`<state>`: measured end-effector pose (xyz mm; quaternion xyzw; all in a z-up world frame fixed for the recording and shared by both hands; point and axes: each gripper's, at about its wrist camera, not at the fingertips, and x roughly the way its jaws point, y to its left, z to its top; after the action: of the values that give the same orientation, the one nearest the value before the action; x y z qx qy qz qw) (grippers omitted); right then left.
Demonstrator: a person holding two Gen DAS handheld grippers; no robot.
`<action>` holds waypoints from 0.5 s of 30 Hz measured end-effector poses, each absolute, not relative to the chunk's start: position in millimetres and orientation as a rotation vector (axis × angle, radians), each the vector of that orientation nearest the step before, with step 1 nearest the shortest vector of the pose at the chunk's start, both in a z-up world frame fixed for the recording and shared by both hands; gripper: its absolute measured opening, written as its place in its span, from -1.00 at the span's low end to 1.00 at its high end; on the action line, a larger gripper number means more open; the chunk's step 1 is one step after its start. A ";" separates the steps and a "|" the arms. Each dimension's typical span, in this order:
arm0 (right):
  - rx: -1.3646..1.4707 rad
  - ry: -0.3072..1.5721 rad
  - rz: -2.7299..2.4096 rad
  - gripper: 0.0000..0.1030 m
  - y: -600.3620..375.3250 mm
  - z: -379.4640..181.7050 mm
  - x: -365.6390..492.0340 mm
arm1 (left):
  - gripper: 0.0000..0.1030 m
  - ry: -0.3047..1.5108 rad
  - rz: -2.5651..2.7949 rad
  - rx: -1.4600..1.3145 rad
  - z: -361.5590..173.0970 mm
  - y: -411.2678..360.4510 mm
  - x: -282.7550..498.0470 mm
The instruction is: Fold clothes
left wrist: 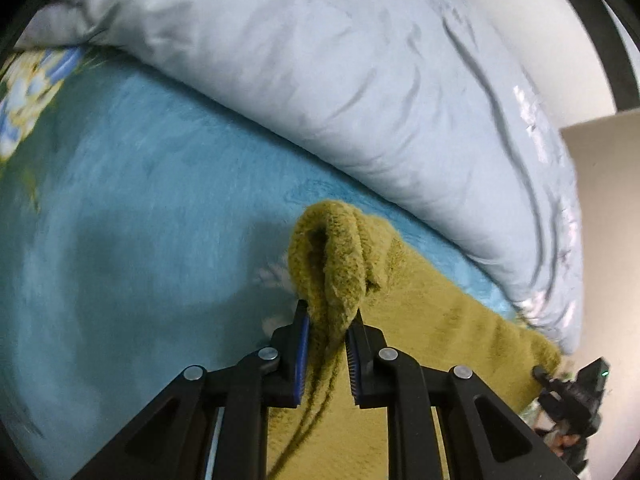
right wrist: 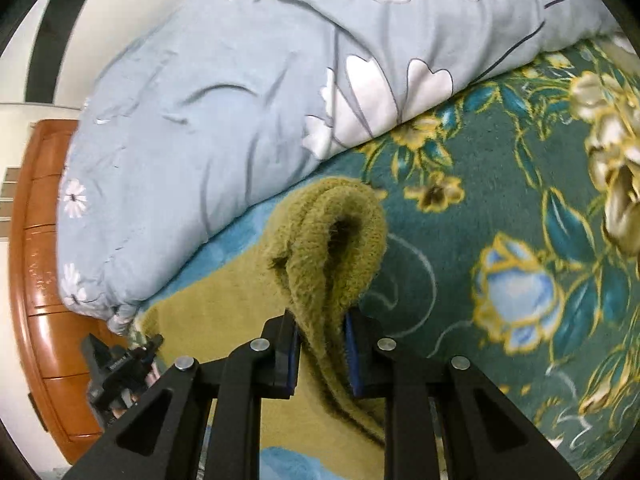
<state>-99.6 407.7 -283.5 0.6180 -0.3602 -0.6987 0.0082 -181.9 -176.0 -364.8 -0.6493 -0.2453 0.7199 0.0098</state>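
1. One bed blanket [right wrist: 500, 184], teal with gold and blue flowers, fills the frame from 3 to 6 o'clock in the right wrist view.
2. One pale blue floral duvet [left wrist: 320, 80] is heaped at 12 o'clock.
3. One olive-green fuzzy garment [left wrist: 440, 320] lies spread on the blanket (its pile looks thick), two bunched edges lifted.
4. One wooden headboard [right wrist: 44, 280] at 9 o'clock.
5. Two grippers: the left gripper [left wrist: 330, 320] and the right gripper [right wrist: 320, 320] are each clamped on a garment fold.
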 end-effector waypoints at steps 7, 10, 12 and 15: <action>2.034 -1.112 -2.145 -0.61 418.1 -313.6 -107.9 | -0.65 -0.725 2.207 -2.114 -391.4 -185.2 -186.5; 2.052 -1.117 -2.137 -0.60 418.4 -322.7 -109.3 | -0.59 -0.763 2.180 -2.127 -394.4 -186.6 -188.7; 2.058 -1.110 -2.124 -0.58 419.4 -325.5 -109.1 | -0.58 -0.870 2.144 -2.124 -393.5 -191.6 -188.2; 2.051 -1.073 -2.117 -0.51 419.0 -327.3 -109.2 | -0.55 -1.047 2.135 -2.089 -386.2 -203.7 -179.7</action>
<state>-109.2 419.0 -327.3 0.6539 -0.3421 -0.6748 0.0025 -179.7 -203.7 -386.2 -0.6599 -0.3307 0.6746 -0.0118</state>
